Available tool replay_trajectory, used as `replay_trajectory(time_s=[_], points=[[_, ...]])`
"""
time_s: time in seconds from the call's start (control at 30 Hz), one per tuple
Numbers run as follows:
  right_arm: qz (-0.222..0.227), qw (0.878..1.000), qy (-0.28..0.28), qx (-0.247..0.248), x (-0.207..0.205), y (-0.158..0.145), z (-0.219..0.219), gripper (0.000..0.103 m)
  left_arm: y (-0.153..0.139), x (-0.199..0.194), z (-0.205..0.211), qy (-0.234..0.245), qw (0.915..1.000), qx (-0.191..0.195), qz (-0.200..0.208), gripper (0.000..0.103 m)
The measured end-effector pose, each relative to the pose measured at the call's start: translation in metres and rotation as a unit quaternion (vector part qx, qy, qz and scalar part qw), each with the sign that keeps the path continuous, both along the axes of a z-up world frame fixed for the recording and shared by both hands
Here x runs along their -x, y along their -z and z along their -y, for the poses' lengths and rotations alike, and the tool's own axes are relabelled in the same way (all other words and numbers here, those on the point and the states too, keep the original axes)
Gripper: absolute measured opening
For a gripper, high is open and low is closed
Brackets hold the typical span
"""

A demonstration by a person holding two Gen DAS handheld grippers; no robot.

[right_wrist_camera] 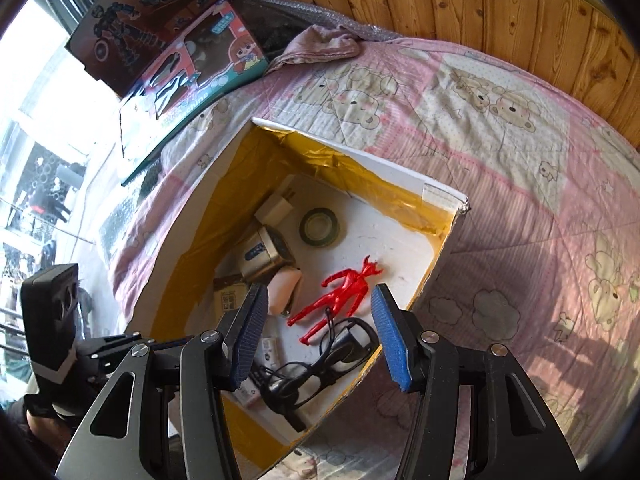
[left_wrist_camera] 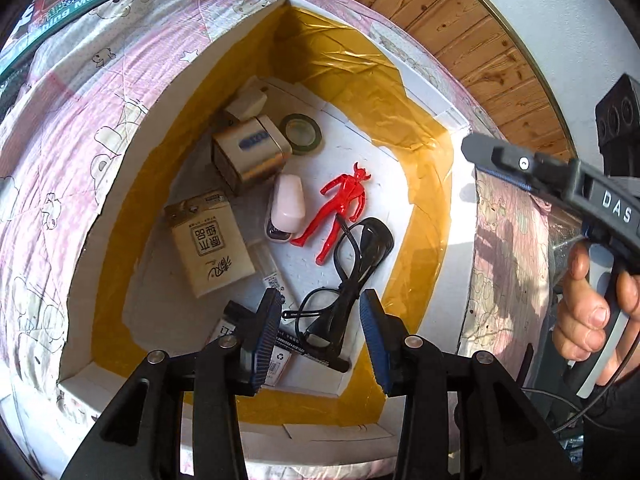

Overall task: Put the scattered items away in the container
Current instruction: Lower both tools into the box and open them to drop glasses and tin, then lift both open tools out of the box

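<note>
Both my left gripper (left_wrist_camera: 320, 336) and right gripper (right_wrist_camera: 320, 336) hang released over the box (right_wrist_camera: 424, 190); everything visible (red figure (left_wrist_camera: 340, 210), glasses (left_wrist_camera: 348, 276)) lies inside already.

A pink teddy-bear quilt (right_wrist_camera: 500, 128) is spread out, toy boxes (right_wrist_camera: 192, 80) stacked at 10 o'clock, wood-panelled wall (right_wrist_camera: 480, 12) at 12.

The box (left_wrist_camera: 132, 152) is white with shiny yellow tape inside. In it lie a bright red toy man (left_wrist_camera: 340, 208), black glasses (left_wrist_camera: 352, 276), a pale pink case (left_wrist_camera: 290, 202) and a green tape roll (left_wrist_camera: 301, 130). The blanket (right_wrist_camera: 500, 152) is pink with little bears. The gripper pads (right_wrist_camera: 390, 336) are blue.
</note>
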State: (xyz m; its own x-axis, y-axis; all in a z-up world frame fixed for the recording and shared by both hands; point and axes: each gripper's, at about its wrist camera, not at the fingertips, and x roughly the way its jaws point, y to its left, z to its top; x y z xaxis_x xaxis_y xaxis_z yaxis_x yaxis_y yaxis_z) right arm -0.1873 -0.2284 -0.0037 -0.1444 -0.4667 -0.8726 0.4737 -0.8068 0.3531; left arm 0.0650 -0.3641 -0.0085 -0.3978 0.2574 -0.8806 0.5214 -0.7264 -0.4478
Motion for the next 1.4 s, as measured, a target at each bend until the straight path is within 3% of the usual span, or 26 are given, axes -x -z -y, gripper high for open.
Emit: replay_trajectory(time_s=[0.13,0.37,0.53,1.13,1.4], points=[[-0.009,1.0,-0.012,0.001,-0.019,-0.007,0.002,0.057,-0.01,0.0,0.002,-0.006,0.9997,0.022,-0.001,0.043],[-0.043,0.997,-0.054,-0.038,-0.058,-0.014,0.015,0.057,-0.034,-0.002,-0.003,0.0,0.9964,0.085,-0.006,0.043],[-0.041,0.995,-0.071,-0.048,-0.083,-0.011,0.017,0.057,-0.051,-0.008,-0.008,0.002,0.9923,0.123,-0.013,0.043],[-0.057,0.987,-0.096,-0.112,-0.146,-0.014,0.03,0.057,-0.081,-0.048,-0.026,0.007,0.9903,0.131,-0.045,0.043],[-0.033,0.988,-0.09,-0.125,-0.156,-0.01,0.03,0.057,-0.089,-0.064,-0.029,0.001,0.9897,0.132,-0.056,0.043]])
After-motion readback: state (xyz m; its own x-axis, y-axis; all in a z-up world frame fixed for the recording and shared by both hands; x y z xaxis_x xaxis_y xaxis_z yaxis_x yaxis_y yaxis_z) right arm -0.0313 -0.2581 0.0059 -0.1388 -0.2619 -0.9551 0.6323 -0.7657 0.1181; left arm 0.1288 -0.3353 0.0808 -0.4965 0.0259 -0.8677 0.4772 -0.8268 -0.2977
